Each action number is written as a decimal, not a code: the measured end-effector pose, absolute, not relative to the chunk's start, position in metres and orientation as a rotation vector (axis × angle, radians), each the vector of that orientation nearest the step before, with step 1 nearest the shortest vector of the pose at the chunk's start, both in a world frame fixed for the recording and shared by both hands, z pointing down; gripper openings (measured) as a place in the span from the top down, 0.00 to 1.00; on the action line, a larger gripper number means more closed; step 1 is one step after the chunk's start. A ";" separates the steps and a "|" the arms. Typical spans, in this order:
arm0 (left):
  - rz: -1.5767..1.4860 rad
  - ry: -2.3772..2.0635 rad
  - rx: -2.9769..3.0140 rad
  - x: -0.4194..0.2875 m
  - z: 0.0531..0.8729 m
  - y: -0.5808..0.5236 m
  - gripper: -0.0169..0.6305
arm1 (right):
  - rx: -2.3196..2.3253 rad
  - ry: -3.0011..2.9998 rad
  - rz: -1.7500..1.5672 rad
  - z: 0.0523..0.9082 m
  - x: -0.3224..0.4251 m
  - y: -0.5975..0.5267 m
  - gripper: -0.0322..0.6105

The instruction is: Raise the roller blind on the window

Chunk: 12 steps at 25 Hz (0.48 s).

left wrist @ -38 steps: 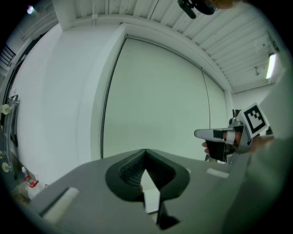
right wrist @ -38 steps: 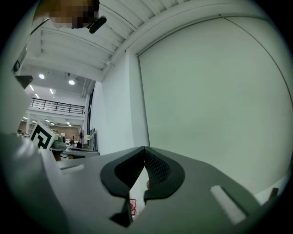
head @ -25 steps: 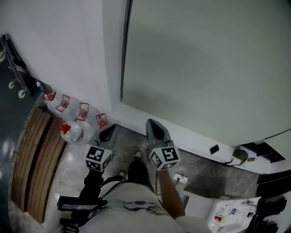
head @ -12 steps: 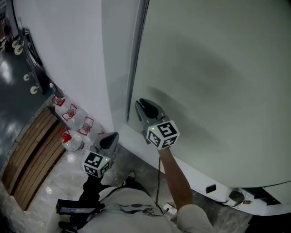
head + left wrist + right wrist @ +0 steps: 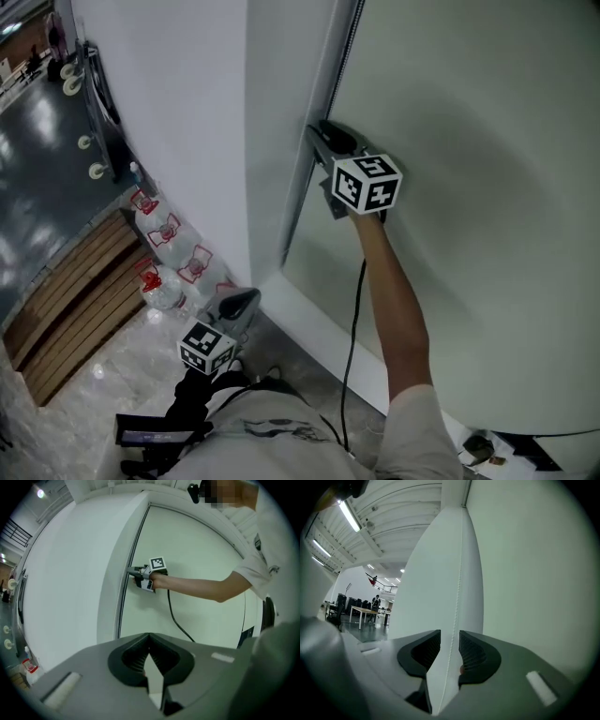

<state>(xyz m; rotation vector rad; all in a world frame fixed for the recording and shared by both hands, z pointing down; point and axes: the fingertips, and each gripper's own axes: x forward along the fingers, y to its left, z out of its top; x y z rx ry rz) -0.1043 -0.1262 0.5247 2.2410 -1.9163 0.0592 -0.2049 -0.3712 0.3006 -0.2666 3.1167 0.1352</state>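
**Right gripper** [image 5: 450,635]: jaws stand part-way apart and have just been opening. The chain [image 5: 457,585] runs straight up between the two pads, clear of both, with no pinch on it. The pads are black, ribbed and shell-curved; the body round them is smooth grey plastic. The gripper is held high at arm's length, its nose at the left edge of the blind [image 5: 469,187]. The marker cube [image 5: 367,183] faces back toward the person. A black cable [image 5: 351,328] hangs along the bare forearm [image 5: 394,291].

**Left gripper** [image 5: 150,638]: jaw tips are closed together with nothing between them. A pale wedge shows through the gap behind the tips. It has the same ribbed black pads and grey shell. It is held low in front of the person's body, well apart from the chain, and aimed toward the window.

**Chain:** close up it is a thin white beaded string. From the head view it reads as a thin dark line. It hangs in the gap between the white wall [image 5: 187,122] and the blind's edge.

**Blind:** it is down over the window. The fabric is flat, matte and pale grey-green, with no pattern and a soft shadow across it.

**Floor** [image 5: 141,375]: glossy, marbled tile. Clear water bottles [image 5: 169,248] with red handles stand in a row at the foot of the wall. A slatted wooden pallet [image 5: 66,314] lies beside them.
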 end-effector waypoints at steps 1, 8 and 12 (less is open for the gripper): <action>0.060 -1.912 2.255 -0.107 0.523 -0.127 0.98 | -0.253 3.113 0.127 0.294 -0.211 -0.376 0.78; 0.032 -1.894 2.318 -0.123 0.509 -0.135 0.98 | -0.128 3.145 0.143 0.279 -0.234 -0.376 0.81; 0.019 -1.852 2.370 -0.121 0.504 -0.145 0.98 | 0.056 3.172 0.144 0.281 -0.226 -0.360 0.94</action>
